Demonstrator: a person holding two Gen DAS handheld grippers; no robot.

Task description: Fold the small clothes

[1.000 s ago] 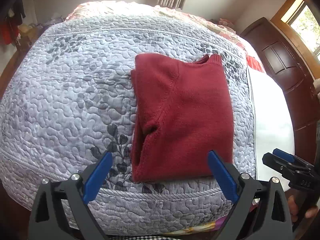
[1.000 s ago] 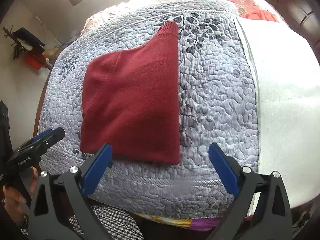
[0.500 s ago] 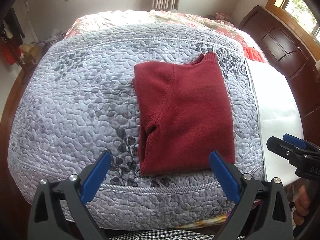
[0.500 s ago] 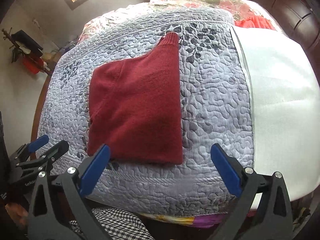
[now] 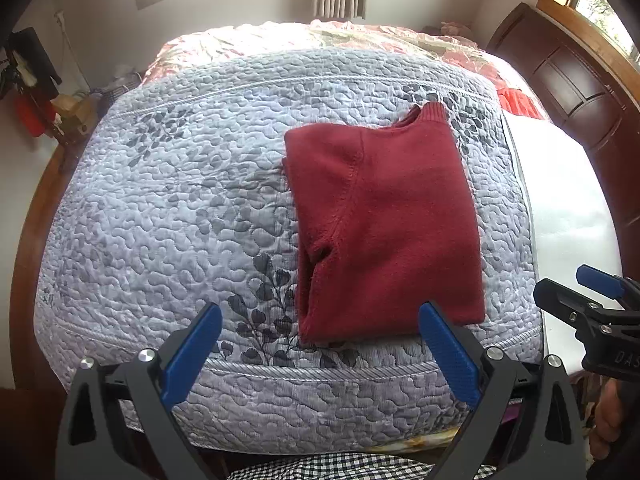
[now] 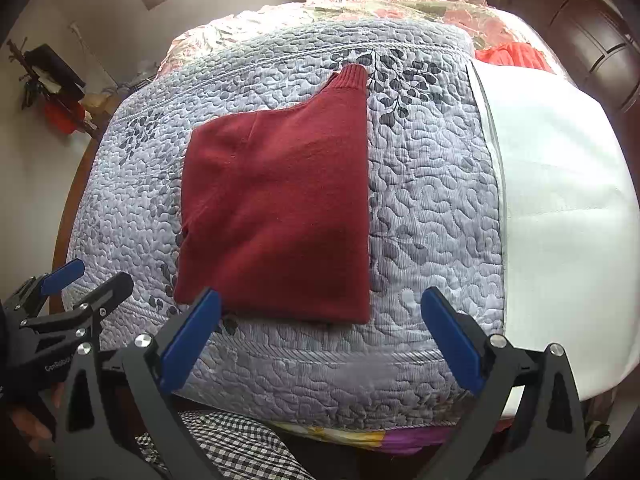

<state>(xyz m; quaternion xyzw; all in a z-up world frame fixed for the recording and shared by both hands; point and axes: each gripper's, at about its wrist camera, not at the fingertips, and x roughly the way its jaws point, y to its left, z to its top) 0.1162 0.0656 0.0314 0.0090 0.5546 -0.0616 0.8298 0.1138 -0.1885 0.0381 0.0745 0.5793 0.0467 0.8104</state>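
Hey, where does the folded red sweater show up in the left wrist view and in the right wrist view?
Left wrist view: the red sweater lies right of centre, its near edge between the open left claw fingers.
Right wrist view: it lies left of centre, its near edge above the open right claw.
Shared landmark: the white sheet to the sweater's right in both views.

A dark red knit sweater (image 5: 392,224) is laid flat on the grey quilted bedspread (image 5: 168,216), folded into a compact, roughly rectangular bundle. Its ribbed collar (image 6: 351,76) is pointed toward the far end of the bed. A sleeve seam is seen running down the folded top layer.
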